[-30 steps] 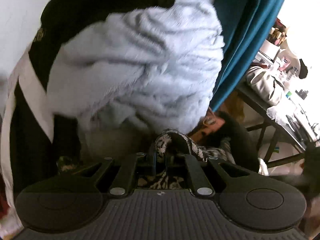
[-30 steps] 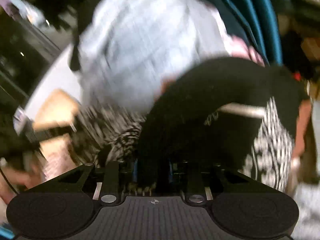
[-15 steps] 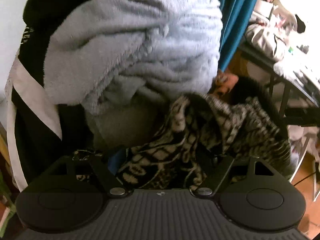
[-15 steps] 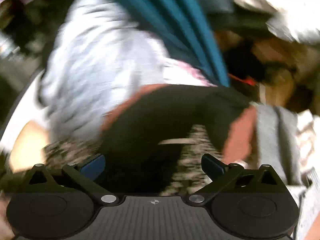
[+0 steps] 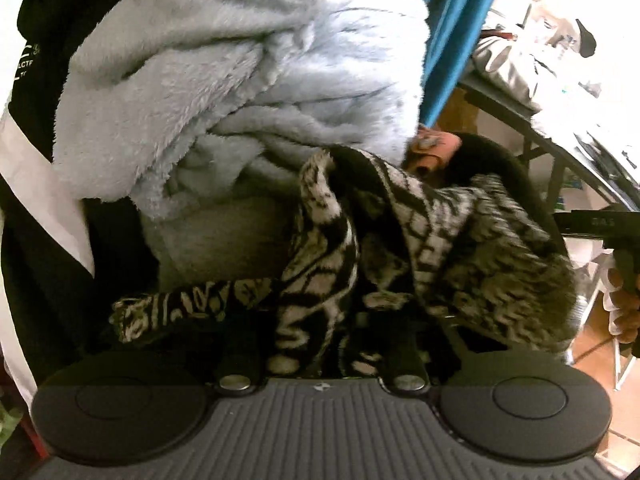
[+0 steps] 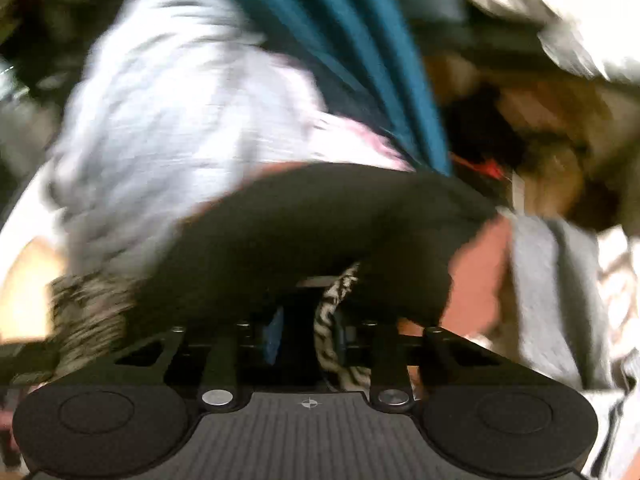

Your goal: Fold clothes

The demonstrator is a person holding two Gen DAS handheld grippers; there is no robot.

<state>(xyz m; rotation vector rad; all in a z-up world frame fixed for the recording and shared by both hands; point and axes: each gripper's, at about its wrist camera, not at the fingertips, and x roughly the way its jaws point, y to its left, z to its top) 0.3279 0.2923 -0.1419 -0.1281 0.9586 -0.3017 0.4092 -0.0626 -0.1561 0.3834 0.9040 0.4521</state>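
Note:
A black and cream zebra-patterned knit garment (image 5: pixel 440 240) lies bunched across my left gripper (image 5: pixel 320 320). The gripper's jaws are closing, and the fabric fills the space between them and hides the fingertips. Above it sits a pale blue fluffy fleece (image 5: pixel 240 60) on a pile. In the blurred right wrist view, a strip of the same patterned garment (image 6: pixel 332 312) hangs between the closing jaws of my right gripper (image 6: pixel 308 332). One blue pad (image 6: pixel 274 336) shows beside the strip. A black garment (image 6: pixel 320 220) arches just over the fingers.
A black garment with a white stripe (image 5: pixel 40 240) hangs at the left of the pile. Teal cloth (image 5: pixel 452 20) drapes behind the fleece. At the right stands a cluttered dark table (image 5: pixel 520 108), with a person's hand (image 5: pixel 624 304) at the frame edge over a tiled floor.
Both grippers spread wide half a second ago and have come back together on the patterned fabric. More of that garment now lies over the left gripper. The right view swung sideways.

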